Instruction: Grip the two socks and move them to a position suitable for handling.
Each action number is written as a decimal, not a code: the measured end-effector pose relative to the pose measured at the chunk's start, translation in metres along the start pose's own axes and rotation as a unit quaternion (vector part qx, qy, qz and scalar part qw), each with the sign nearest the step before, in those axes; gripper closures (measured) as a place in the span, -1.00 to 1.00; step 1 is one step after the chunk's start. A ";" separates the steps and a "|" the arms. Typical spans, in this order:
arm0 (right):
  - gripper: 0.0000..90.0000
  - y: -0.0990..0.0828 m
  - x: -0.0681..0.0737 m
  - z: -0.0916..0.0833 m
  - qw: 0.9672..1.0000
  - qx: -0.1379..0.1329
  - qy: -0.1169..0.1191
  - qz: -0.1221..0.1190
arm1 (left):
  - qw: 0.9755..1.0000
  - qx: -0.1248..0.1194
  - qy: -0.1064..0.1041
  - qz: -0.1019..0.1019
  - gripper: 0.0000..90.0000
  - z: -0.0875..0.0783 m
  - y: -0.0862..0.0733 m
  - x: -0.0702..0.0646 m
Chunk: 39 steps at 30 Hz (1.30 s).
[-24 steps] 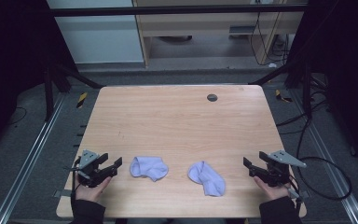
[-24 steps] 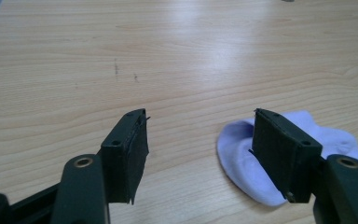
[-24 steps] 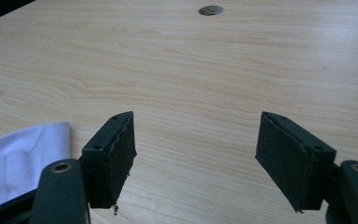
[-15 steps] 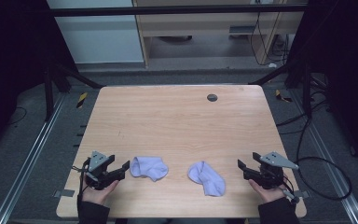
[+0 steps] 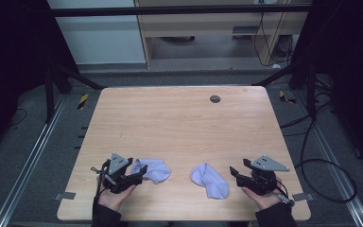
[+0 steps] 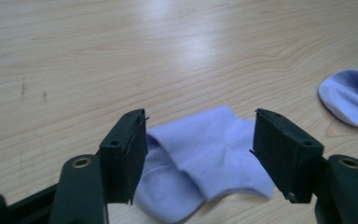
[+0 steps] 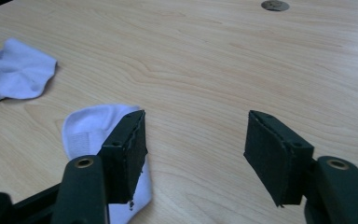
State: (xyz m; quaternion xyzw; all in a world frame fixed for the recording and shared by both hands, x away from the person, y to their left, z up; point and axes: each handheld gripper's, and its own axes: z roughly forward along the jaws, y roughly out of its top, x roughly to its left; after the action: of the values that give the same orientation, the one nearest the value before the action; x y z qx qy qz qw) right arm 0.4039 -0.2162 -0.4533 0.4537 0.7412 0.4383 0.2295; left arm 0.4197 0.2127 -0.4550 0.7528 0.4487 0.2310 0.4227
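Since both socks [image 5: 153, 169] [image 5: 210, 179] are soft and limp, pinch bunched fabric edge with spread, empty fingers [image 6: 123, 154].

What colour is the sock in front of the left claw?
The sock is light lavender-blue, plain with no pattern. The left gripper view shows it best.

Two socks lie on the table [image 5: 179, 123] near its near edge: the left sock [image 5: 152, 170] and, apart to its right, the right sock [image 5: 210, 180]. A grommet [image 5: 215, 99] sits far, right of centre.
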 end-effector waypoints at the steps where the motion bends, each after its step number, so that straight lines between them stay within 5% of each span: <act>1: -0.12 0.000 0.002 0.001 1.000 0.001 0.002 -0.001 | 1.000 -0.002 -0.001 0.001 -0.23 0.001 0.001 -0.002; 12: 0.03 -0.002 0.025 0.006 0.998 0.022 0.034 -0.041 | 1.000 -0.004 -0.021 0.016 -0.15 0.018 0.017 -0.024; 39: 0.30 -0.016 0.044 0.018 0.992 0.063 0.084 -0.067 | 0.996 0.021 -0.063 0.058 -0.02 0.068 0.033 -0.085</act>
State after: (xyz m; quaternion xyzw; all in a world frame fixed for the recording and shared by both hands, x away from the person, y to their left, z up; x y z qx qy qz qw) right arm 0.3878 -0.1729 -0.4734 0.3781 0.8128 0.4106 0.1667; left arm 0.4430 0.1012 -0.4614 0.7993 0.3817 0.1981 0.4198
